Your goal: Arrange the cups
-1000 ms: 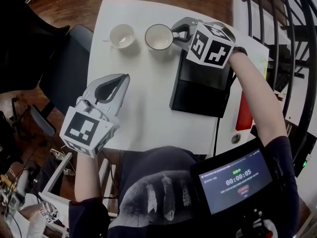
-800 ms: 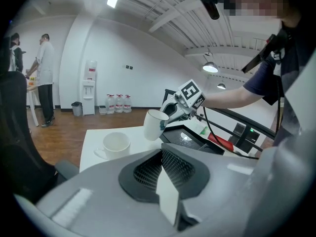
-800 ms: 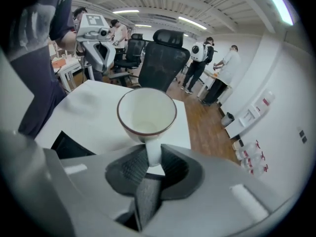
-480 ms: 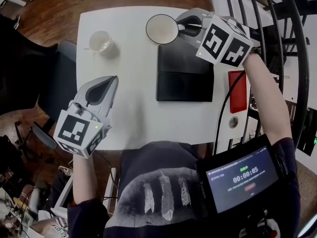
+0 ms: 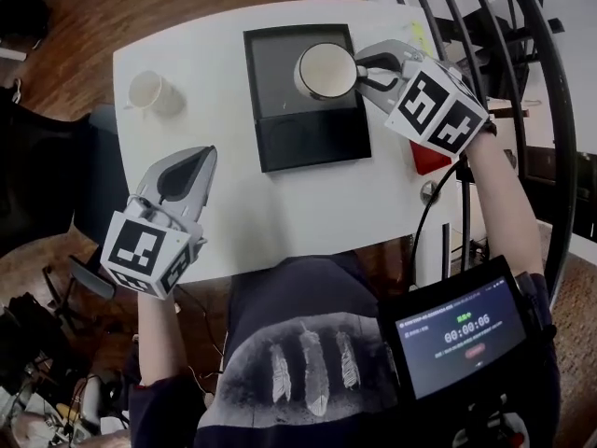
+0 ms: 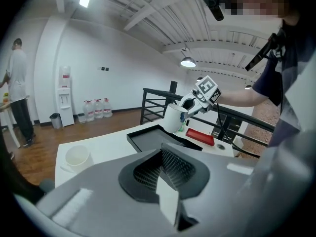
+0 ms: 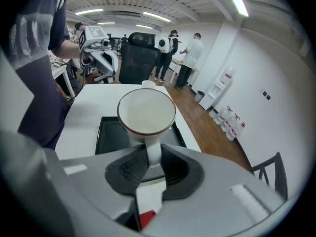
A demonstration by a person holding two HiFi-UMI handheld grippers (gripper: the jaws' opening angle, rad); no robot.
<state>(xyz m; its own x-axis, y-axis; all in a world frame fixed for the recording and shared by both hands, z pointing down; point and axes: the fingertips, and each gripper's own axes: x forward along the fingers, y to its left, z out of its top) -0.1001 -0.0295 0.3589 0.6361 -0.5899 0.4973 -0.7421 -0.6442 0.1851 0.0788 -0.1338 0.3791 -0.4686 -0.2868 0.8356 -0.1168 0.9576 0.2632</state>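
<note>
My right gripper (image 5: 366,66) is shut on the handle of a white cup with a dark rim (image 5: 325,71) (image 7: 146,111), which hangs over the black tray (image 5: 303,129) (image 7: 109,132). In the left gripper view that cup (image 6: 174,118) shows in the air above the tray (image 6: 153,137). A second, plain white cup (image 5: 149,92) (image 6: 78,156) stands on the white table (image 5: 201,63) at the far left. My left gripper (image 5: 194,168) is shut and empty, near the table's front left edge, well short of that cup.
A red flat object (image 5: 424,160) (image 6: 200,137) lies at the table's right edge beside the tray. A black railing (image 5: 522,63) runs along the right. A dark office chair (image 7: 138,53) stands beyond the table's far end, and people stand in the room behind.
My right gripper carried the dark-rimmed cup from the table beside the plain cup to above the black tray. The left gripper sank a little and stayed shut.
</note>
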